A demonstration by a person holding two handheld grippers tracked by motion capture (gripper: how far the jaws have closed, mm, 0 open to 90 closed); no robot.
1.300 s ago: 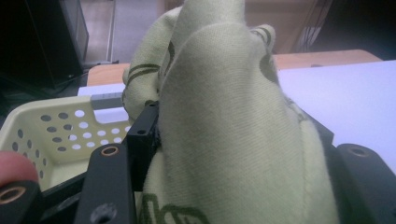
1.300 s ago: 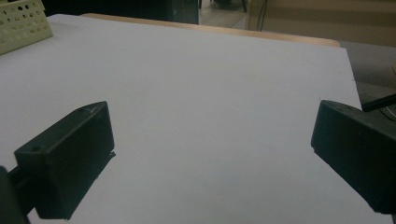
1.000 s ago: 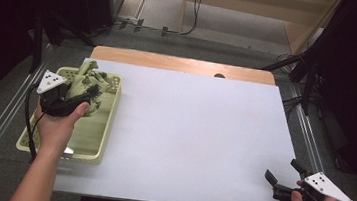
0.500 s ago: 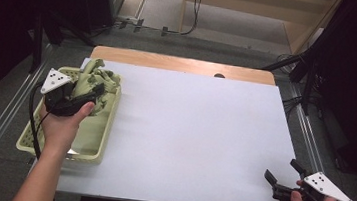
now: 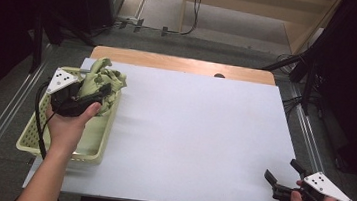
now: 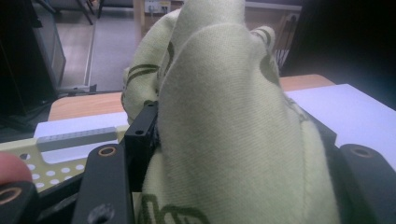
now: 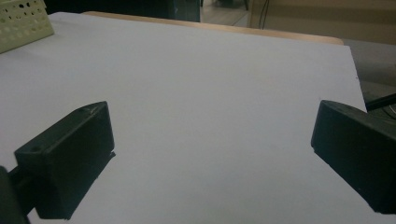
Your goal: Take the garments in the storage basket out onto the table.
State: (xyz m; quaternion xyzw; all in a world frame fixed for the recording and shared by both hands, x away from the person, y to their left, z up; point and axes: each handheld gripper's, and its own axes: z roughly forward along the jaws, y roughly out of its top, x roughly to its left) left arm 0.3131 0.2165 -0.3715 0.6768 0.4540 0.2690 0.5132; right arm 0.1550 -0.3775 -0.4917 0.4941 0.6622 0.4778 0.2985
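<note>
Cloth (image 5: pixel 102 80), pale green and crumpled, hangs pinched in the left gripper (image 5: pixel 98 92) over the far end of the perforated basket (image 5: pixel 92 142) at the white table's (image 5: pixel 193 132) left edge. From the left gripper view, fabric bulges between both jaws. From the right gripper view, the right gripper (image 7: pixel 210 154) stands spread over bare tabletop.

Grey floor (image 5: pixel 161 8) (dim edges) beyond a white-topped wooden table (image 5: pixel 188 131)

Worktop (image 5: pixel 188 131) bare from centre out to 3 o'clock; free passage across it. Obstacles: perforated basket (image 5: pixel 92 144) at 9 o'clock edge, bunched green cloth (image 5: pixel 102 78) standing above its far end.
</note>
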